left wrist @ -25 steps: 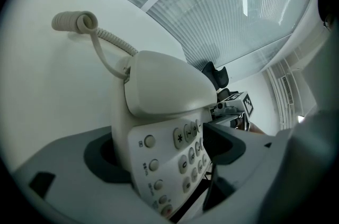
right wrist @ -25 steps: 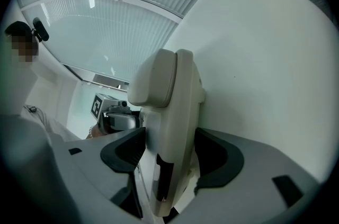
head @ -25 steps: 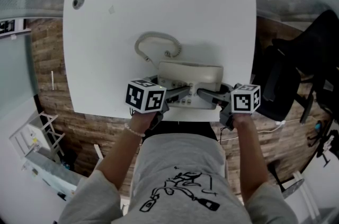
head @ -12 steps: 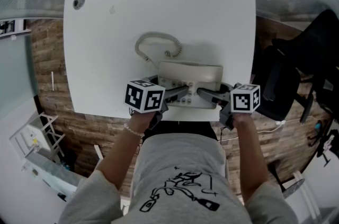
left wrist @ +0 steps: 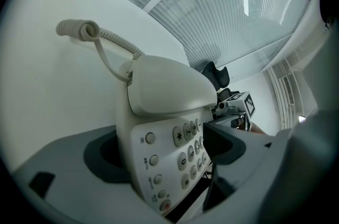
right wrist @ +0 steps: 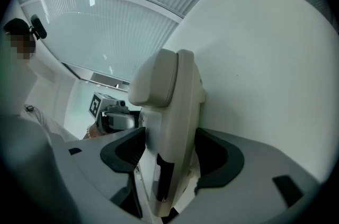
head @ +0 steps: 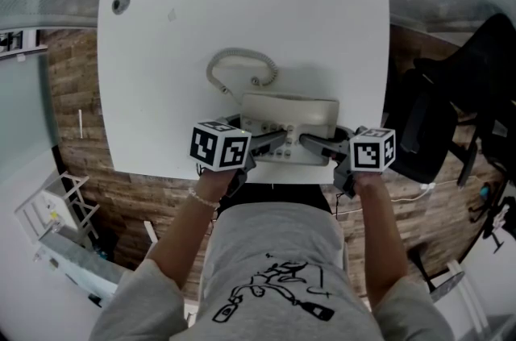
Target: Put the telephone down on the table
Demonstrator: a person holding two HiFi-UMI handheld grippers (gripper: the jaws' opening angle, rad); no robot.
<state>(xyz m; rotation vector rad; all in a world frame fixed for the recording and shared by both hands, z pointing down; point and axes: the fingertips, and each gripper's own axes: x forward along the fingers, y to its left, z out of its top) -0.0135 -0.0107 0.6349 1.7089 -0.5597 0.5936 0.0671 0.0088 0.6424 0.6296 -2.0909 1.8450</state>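
— Where is the telephone (head: 289,126)?
— At the near edge of the white table (head: 242,17), about midway from left to right, straight ahead of the person. Its handset (left wrist: 169,85) lies across the far part and the keypad (left wrist: 185,151) faces the near side. The coiled cord (head: 240,67) loops over the tabletop to the far left. I cannot tell whether its base rests on the table.
— And the arms?
— Both forearms (head: 181,239) reach forward from the body, elbows bent. The wrists are roughly level, just short of the table's near edge. A bracelet (head: 203,200) sits on the left wrist. Each gripper points inward, so the two angle toward each other.
— What are the claws doing?
— The left gripper (head: 274,143) pinches the telephone's near left part, one jaw behind the body and the other pressed on the keypad side. The right gripper (head: 314,144) pinches the near right edge, with the body standing thin between its dark pads (right wrist: 222,157).
— Anything else nearby?
— A black chair (head: 451,106) stands to the right of the table.
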